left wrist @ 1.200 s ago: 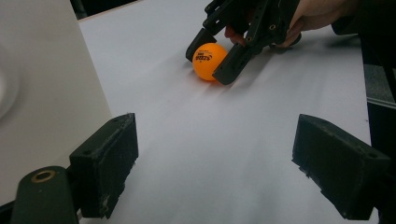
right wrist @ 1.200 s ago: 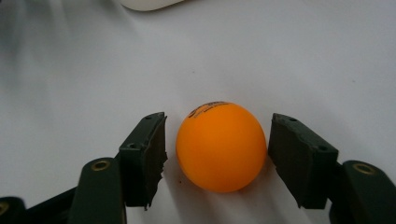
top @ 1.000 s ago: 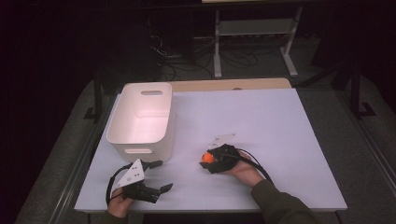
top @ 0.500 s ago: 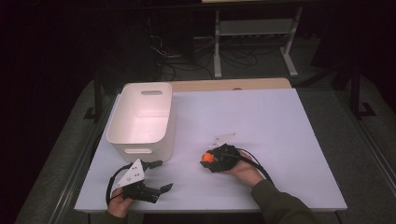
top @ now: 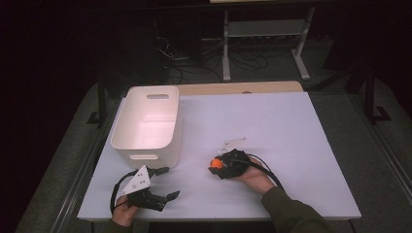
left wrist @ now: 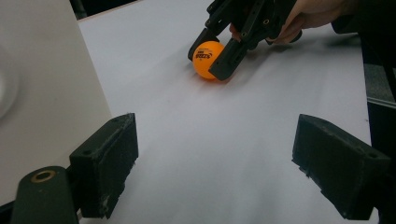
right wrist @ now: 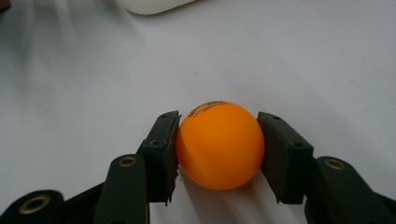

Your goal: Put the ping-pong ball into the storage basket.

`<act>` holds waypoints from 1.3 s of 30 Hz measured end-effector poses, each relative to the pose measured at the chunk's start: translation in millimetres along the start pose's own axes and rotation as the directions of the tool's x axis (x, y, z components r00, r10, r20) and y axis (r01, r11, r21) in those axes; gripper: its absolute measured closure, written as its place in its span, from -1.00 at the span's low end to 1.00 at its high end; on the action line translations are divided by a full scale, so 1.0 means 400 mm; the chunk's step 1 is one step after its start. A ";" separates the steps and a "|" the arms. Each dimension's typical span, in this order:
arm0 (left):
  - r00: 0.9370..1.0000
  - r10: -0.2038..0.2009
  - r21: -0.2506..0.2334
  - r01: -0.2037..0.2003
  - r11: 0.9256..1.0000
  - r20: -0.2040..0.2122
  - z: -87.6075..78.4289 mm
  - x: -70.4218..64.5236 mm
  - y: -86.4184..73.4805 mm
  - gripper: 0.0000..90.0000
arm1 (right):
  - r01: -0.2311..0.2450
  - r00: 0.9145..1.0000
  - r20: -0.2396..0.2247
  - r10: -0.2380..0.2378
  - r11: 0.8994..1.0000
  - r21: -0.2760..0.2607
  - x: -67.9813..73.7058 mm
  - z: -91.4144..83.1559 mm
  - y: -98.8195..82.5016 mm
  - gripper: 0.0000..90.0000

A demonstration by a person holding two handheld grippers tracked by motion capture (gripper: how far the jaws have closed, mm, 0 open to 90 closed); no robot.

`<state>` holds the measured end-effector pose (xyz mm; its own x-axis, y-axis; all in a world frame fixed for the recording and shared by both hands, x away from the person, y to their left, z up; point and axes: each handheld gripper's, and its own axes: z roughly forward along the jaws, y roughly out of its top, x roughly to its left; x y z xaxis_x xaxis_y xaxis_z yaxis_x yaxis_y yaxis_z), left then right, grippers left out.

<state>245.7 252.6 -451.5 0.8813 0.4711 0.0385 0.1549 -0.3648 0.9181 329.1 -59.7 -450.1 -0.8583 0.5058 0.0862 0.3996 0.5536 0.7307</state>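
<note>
Closing right gripper (right wrist: 218, 154), fingers (right wrist: 161, 149) now pinching ball (right wrist: 219, 144)

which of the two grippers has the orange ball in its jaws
The right gripper: its jaws press both sides of the orange ball. The left gripper stands open, holding nothing.

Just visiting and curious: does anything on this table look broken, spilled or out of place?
Nothing stands out. The white bin stands upright on the table, and the right claw grips an intact orange ball. The left claw rests open.
</note>
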 end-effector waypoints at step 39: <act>1.000 -0.002 0.000 0.002 1.000 -0.002 0.000 0.001 0.000 -0.69 | -0.003 0.999 -0.047 0.001 0.999 -0.043 0.001 -0.053 0.043 0.10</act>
<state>245.9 252.8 -451.5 0.8802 0.4731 0.0373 0.1566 -0.3637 0.9183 328.6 -64.0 -423.3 -0.8719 0.4752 0.1186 0.3883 0.5230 0.7587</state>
